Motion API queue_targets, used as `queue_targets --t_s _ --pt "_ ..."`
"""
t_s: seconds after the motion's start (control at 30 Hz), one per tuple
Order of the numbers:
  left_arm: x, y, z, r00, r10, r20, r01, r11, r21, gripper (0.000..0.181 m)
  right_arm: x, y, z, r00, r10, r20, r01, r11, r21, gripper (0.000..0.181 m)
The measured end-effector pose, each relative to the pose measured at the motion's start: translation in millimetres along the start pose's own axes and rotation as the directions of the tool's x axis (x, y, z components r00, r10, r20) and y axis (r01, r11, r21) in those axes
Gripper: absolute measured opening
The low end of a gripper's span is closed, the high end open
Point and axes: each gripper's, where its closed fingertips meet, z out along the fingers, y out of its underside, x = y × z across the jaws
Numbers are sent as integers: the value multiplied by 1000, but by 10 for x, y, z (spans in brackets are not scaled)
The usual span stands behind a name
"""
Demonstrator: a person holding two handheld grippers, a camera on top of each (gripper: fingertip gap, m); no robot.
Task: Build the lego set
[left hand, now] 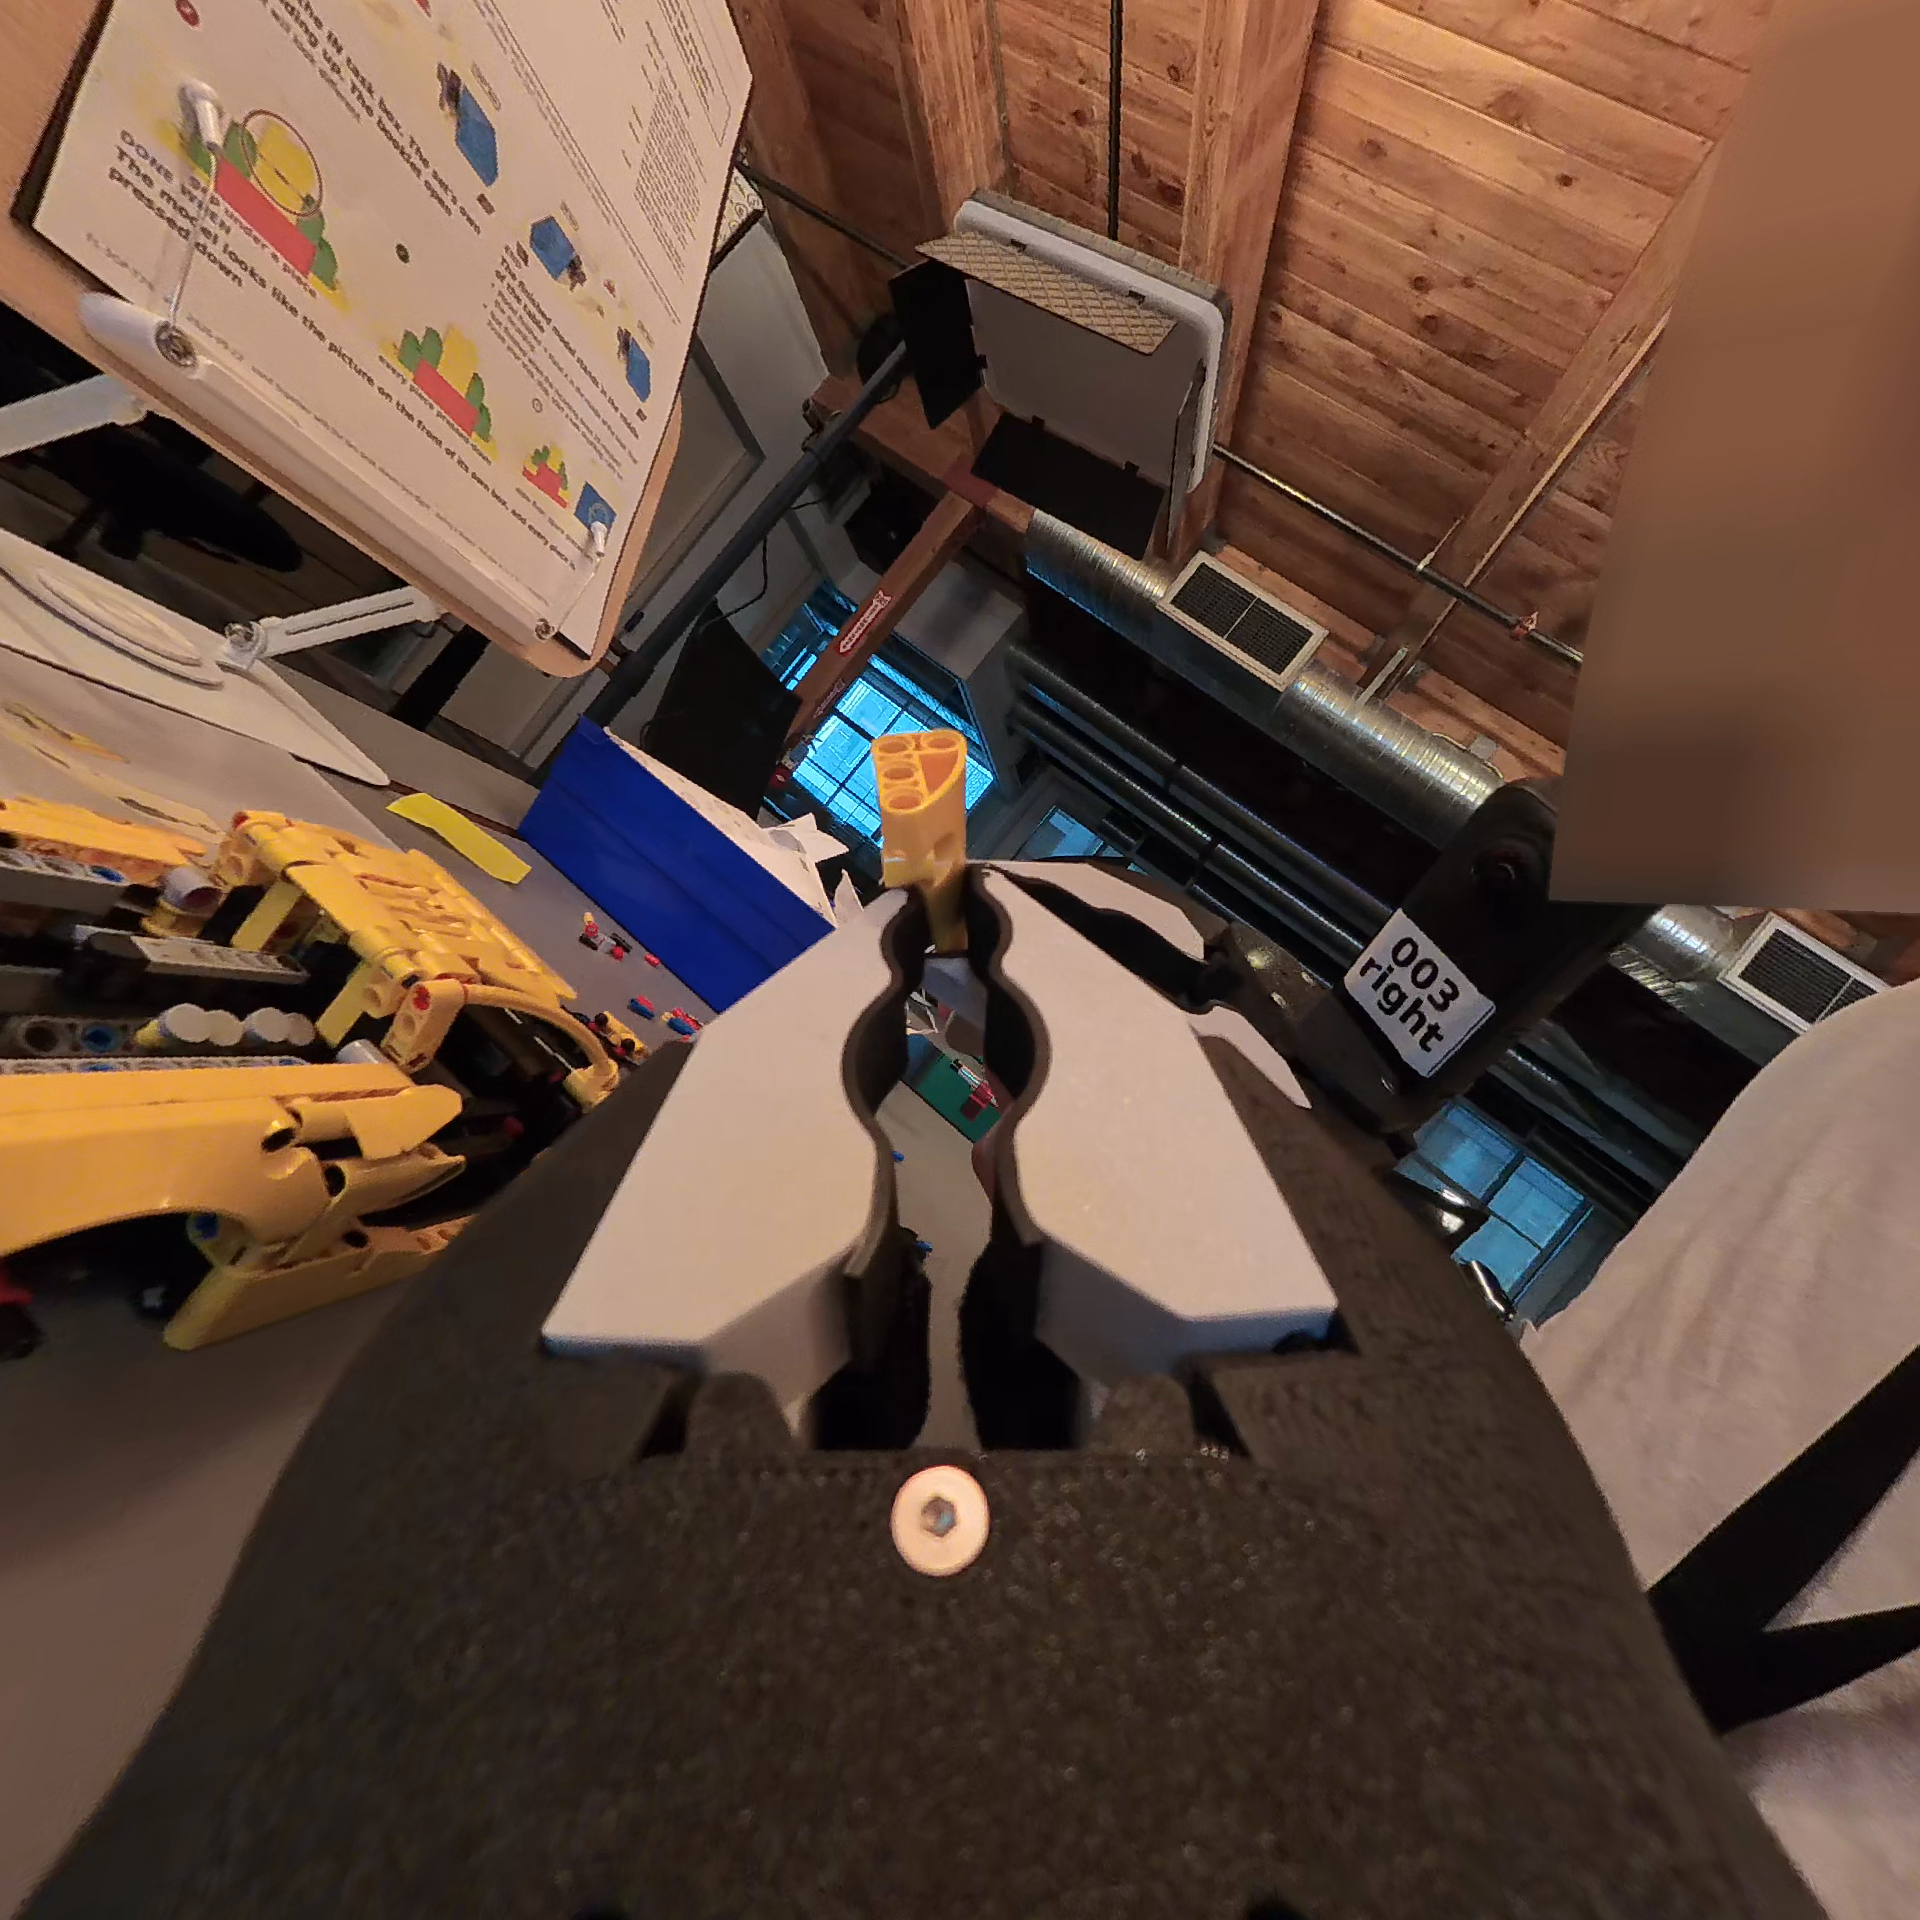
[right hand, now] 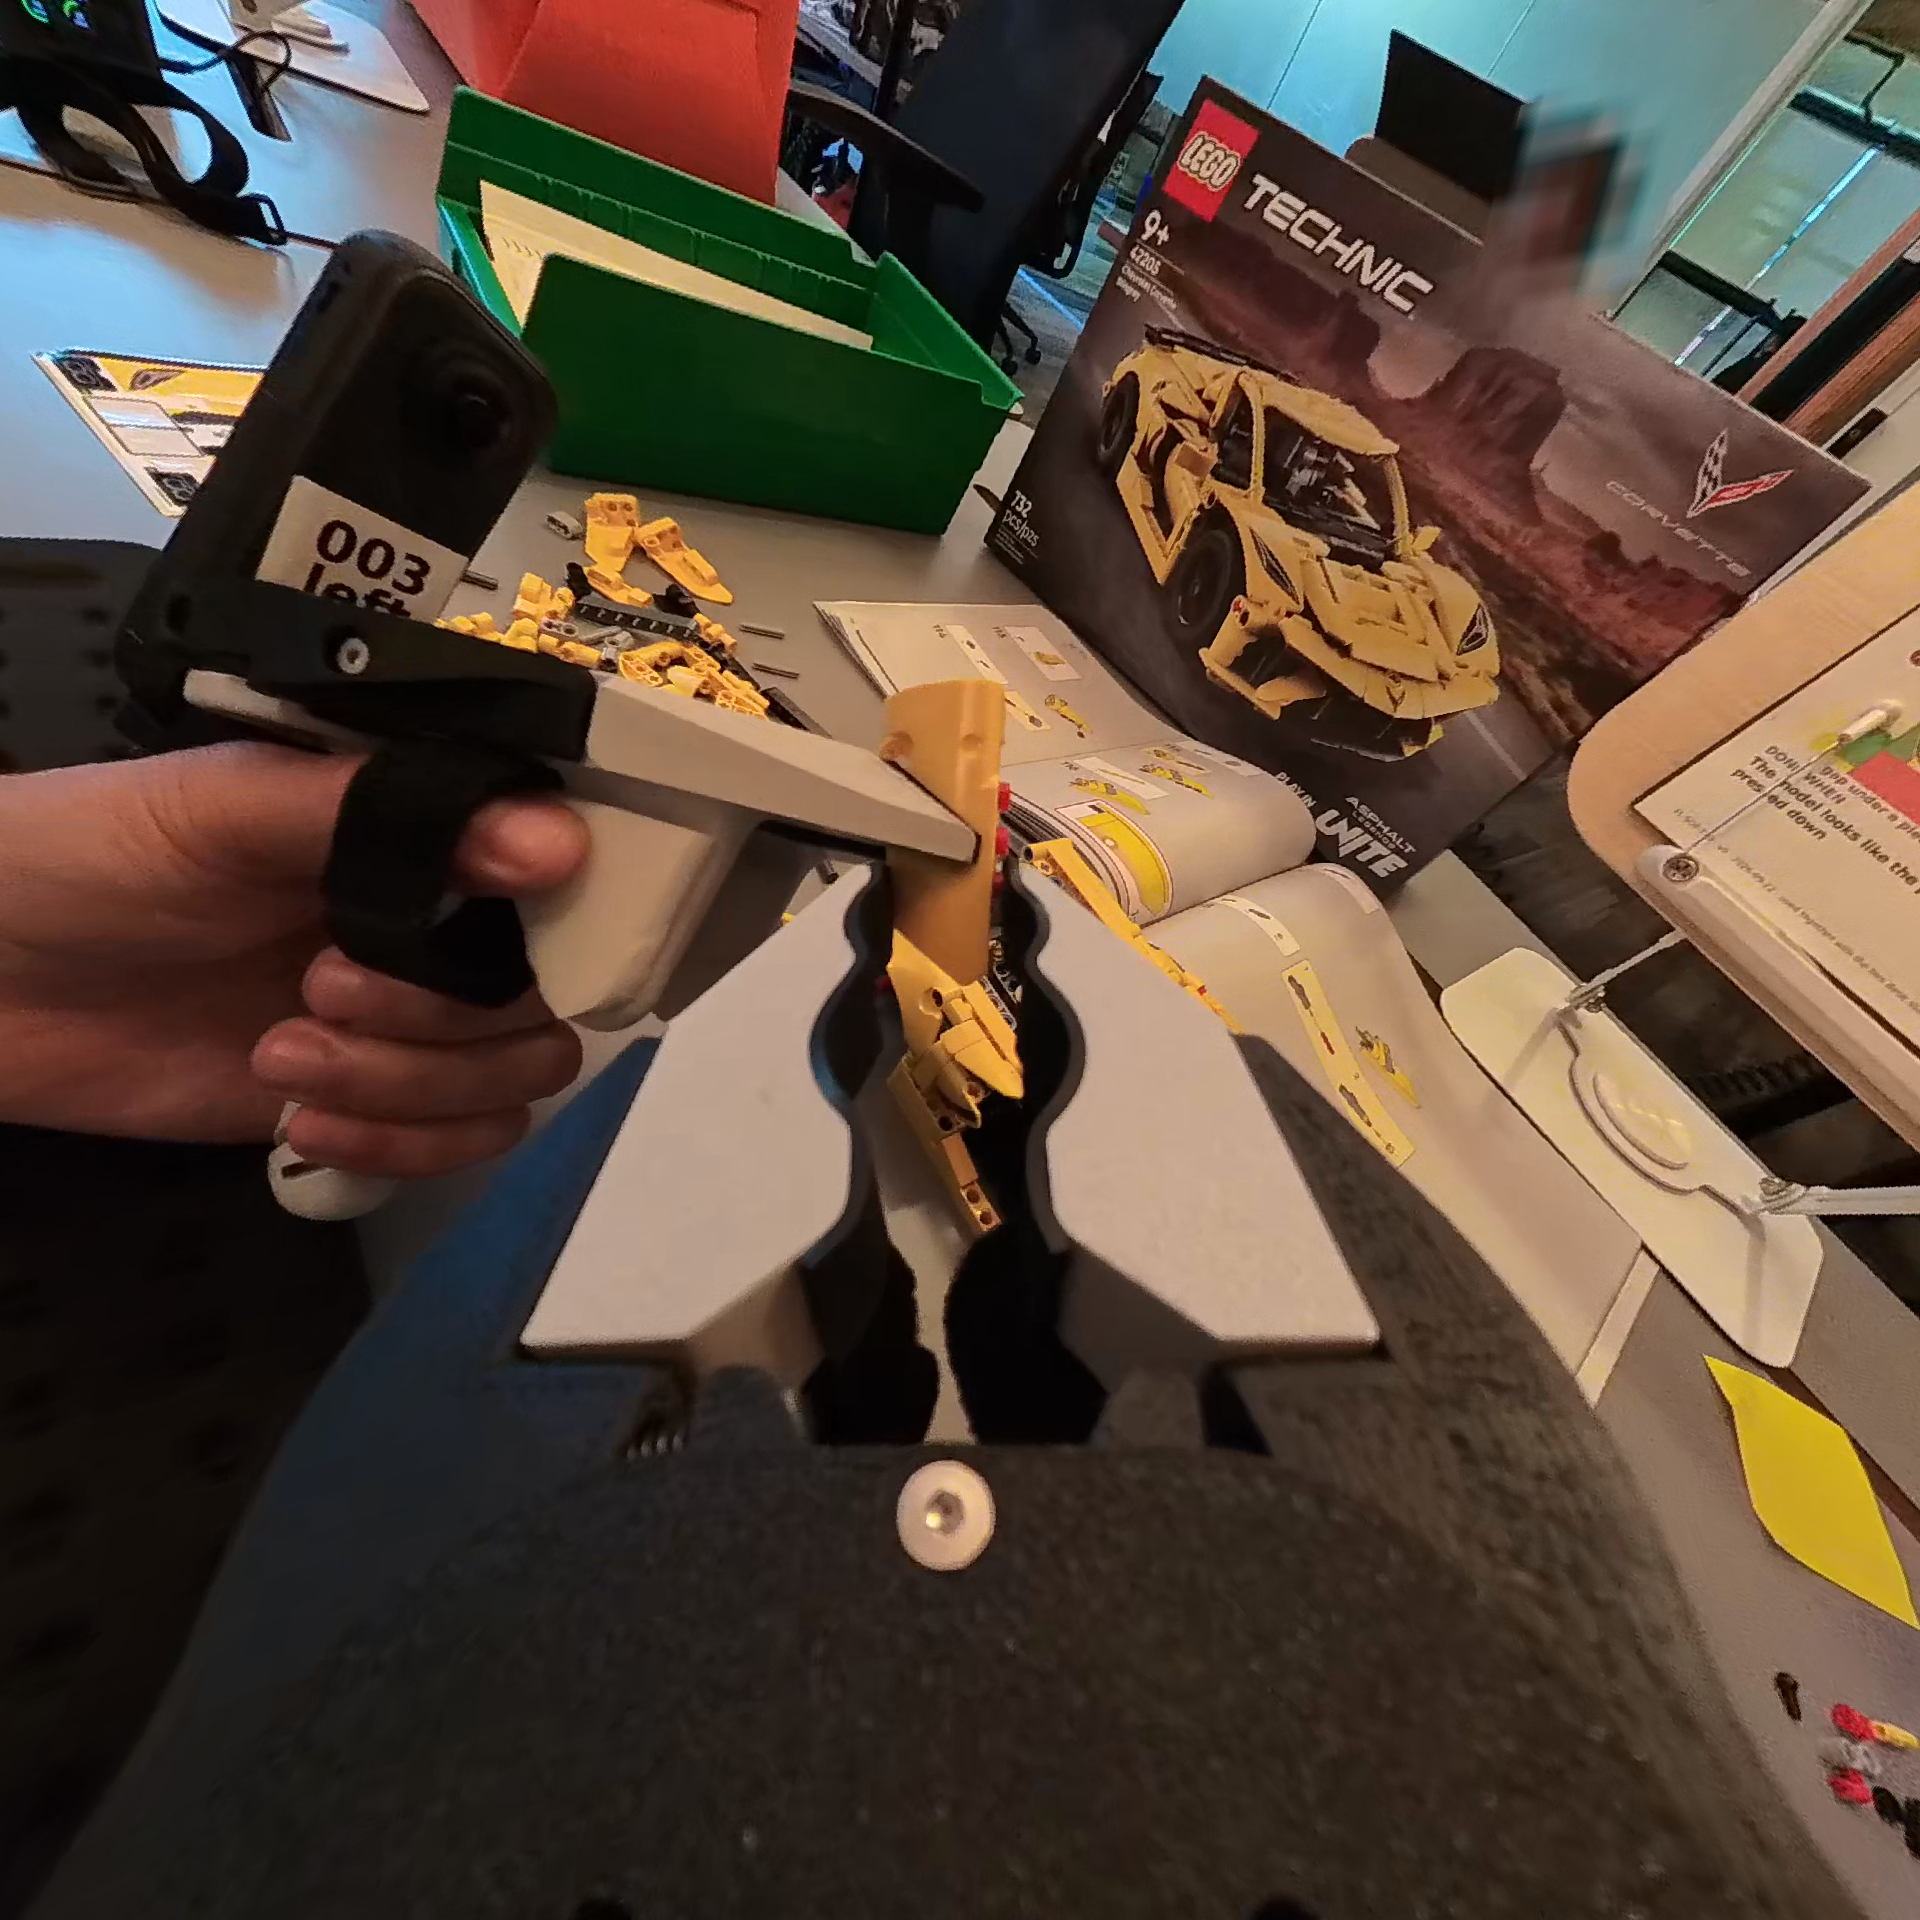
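Note:
In the left wrist view my left gripper is shut on a yellow Lego panel piece, which sticks up past the fingertips. In the right wrist view the left gripper comes in from the left, held by a hand, and pinches the same yellow panel. My right gripper is closed around a yellow sub-assembly that sits between its jaws, right below the panel. The two parts touch. The partly built yellow car lies on the table at the left. The right gripper's body shows at the right.
A green bin, the set's box, an open instruction booklet and several loose yellow pieces lie ahead. A blue bin and an instruction board stand behind the car. A yellow paper slip lies at the right. Only a small space, under 4 cm, lies between the two pairs of fingers.

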Motion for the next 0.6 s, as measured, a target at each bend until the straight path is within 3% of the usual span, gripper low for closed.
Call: queue_targets --t_s 0.13,0.2,0.3,0.4,0.5,0.6 --pt "-25 -2 -3 1000 -1 7 1 1000 -9 7 -7 9 19 997 65 29 -65 998 -2 20" --pt "-31 -51 -18 999 37 16 -37 999 -2 7 -22 -47 -45 994 93 52 -96 994 58 30" --pt "-93 -190 -80 997 70 36 -70 998 2 6 76 19 -117 969 223 104 -231 970 74 45" --pt "-194 -370 -161 982 172 83 -169 985 -32 7 280 169 -144 919 375 127 -388 916 105 42" --pt "-349 -711 -297 888 431 161 -420 902 -99 7 397 322 -129 851 496 171 -520 841 148 34" --pt "-625 -1079 -513 729 627 274 -605 778 -170 6 436 411 -116 776 591 220 -625 768 139 33"
